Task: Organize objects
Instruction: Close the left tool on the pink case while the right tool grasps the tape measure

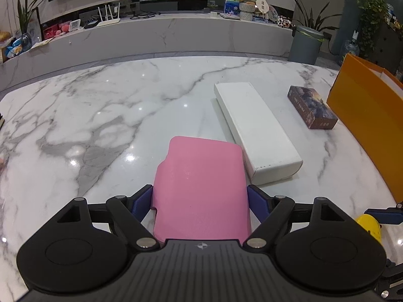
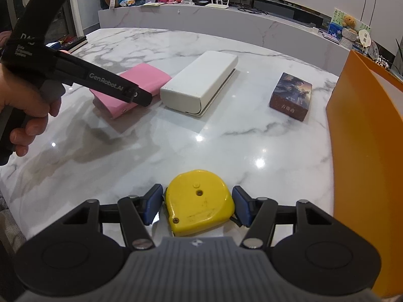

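A pink case [image 1: 201,188] lies on the marble table [image 1: 100,113], and my left gripper [image 1: 199,198] is shut on its near end, with a blue pad against each side. In the right wrist view the same pink case [image 2: 148,78] shows at the left under the left gripper's black body, which a hand [image 2: 25,105] holds. My right gripper [image 2: 196,203] is shut on a yellow tape measure [image 2: 197,196] low over the table near the front edge. The tape measure [image 1: 370,226] also peeks in at the left wrist view's right edge.
A long white box [image 1: 257,130] lies just right of the pink case. A dark illustrated card box [image 1: 312,107] sits beyond it. A tall orange box [image 1: 370,125] stands open at the table's right side. A marble TV shelf with clutter runs behind the table.
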Action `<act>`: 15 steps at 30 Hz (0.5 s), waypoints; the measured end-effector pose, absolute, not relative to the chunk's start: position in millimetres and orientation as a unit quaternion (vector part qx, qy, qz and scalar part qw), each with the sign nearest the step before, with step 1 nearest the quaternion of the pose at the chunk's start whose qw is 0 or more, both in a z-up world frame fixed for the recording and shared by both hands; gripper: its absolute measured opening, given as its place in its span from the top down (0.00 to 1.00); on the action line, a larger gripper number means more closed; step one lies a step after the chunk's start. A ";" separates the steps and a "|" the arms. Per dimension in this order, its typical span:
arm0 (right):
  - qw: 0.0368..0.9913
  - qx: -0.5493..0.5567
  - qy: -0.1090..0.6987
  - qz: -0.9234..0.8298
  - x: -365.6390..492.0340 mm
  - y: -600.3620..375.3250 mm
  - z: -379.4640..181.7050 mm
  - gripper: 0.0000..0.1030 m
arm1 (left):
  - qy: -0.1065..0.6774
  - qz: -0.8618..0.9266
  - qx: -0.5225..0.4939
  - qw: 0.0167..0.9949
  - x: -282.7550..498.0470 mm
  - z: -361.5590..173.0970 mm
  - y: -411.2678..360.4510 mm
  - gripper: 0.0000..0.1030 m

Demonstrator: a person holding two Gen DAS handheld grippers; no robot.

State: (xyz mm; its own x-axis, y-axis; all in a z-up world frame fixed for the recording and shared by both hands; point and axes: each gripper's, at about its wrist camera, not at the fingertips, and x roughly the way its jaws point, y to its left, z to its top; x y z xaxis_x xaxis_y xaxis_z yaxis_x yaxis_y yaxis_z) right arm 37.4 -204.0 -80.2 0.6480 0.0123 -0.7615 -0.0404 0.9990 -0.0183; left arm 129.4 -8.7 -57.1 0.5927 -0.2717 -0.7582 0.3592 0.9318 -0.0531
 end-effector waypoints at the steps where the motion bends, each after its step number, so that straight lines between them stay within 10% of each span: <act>1: 0.908 -0.017 0.418 0.014 36.5 -204.0 -79.0 0.40 | 0.415 -0.177 0.051 0.891 128.3 -56.0 -8.1 0.11; 15: 0.918 -0.023 0.396 0.006 24.3 -206.7 -59.8 0.40 | 0.395 -0.185 0.060 0.898 102.6 -33.1 -8.2 0.11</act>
